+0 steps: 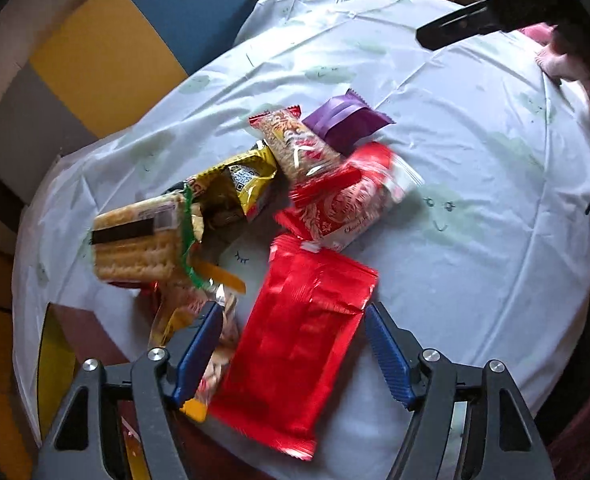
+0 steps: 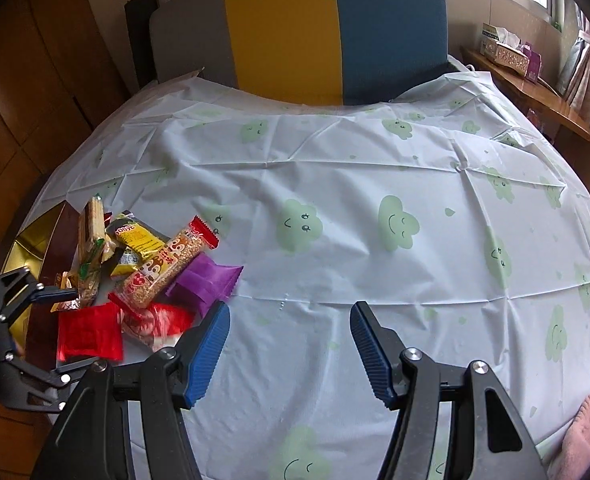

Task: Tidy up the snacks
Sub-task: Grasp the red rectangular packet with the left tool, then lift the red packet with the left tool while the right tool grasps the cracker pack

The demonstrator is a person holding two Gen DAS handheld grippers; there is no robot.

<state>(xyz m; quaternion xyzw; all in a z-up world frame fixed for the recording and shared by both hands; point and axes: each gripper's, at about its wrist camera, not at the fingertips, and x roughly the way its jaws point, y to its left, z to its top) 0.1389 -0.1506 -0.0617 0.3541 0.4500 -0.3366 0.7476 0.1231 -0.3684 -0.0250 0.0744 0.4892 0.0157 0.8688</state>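
Observation:
A heap of snack packets lies on the table's left part. In the left wrist view my left gripper is open, its fingers either side of the near end of a plain red packet. Beyond lie a red-and-white chocolate packet, a sesame bar, a purple packet, a yellow packet and a cracker pack. My right gripper is open and empty over bare cloth, right of the heap. The left gripper shows there at the heap's left edge.
A white tablecloth with green smiling clouds covers the table. A gold-lined dark red box sits at the table's left edge. A grey, yellow and blue chair stands behind. A wooden shelf with a tissue box is at the right.

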